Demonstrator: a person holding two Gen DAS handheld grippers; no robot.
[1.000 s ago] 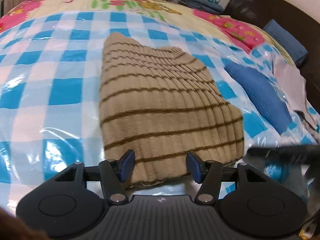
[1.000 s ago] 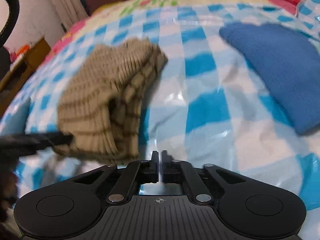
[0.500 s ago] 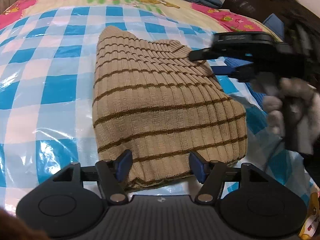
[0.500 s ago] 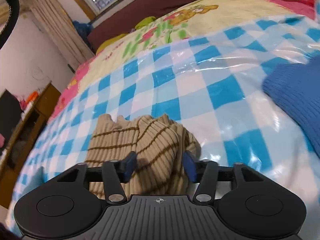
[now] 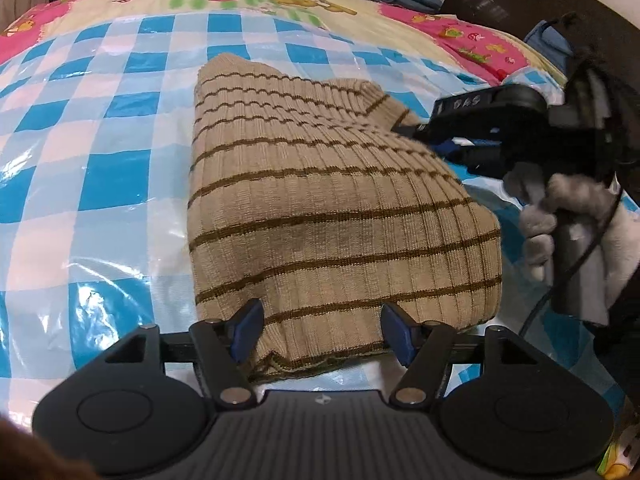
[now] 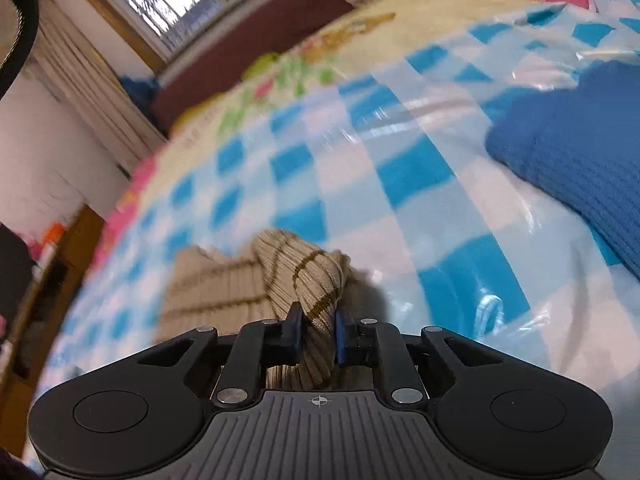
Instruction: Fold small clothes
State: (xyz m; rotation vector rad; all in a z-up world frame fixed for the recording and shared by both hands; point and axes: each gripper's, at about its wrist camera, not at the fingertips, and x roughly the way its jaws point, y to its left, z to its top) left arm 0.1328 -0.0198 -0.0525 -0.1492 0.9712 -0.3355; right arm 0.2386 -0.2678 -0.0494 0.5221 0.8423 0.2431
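two grippers are on one garment, spread over the blue-checked plastic sheet [image 5: 100, 184] that covers the bed. the tan striped knit [image 5: 320, 216] lies folded on that sheet, its long axis running away from the left gripper [image 5: 320, 334] towards the far end of the bed, stripes crossing it side to side. the near hem sits between the left gripper's blue pads [image 5: 248, 330], which stand wide and apart from the cloth, so that tool is released. over at the far right corner, the right gripper [image 6: 318, 330] has just been closing and is now clenched on a bunched fold of the knit, cloth squeezed between its pads. that hand is the one placed to carry the corner, and the pull looks set to come back along the long axis toward the near hem. a blue knitted cloth [image 6: 580, 168] lies well apart to the right.
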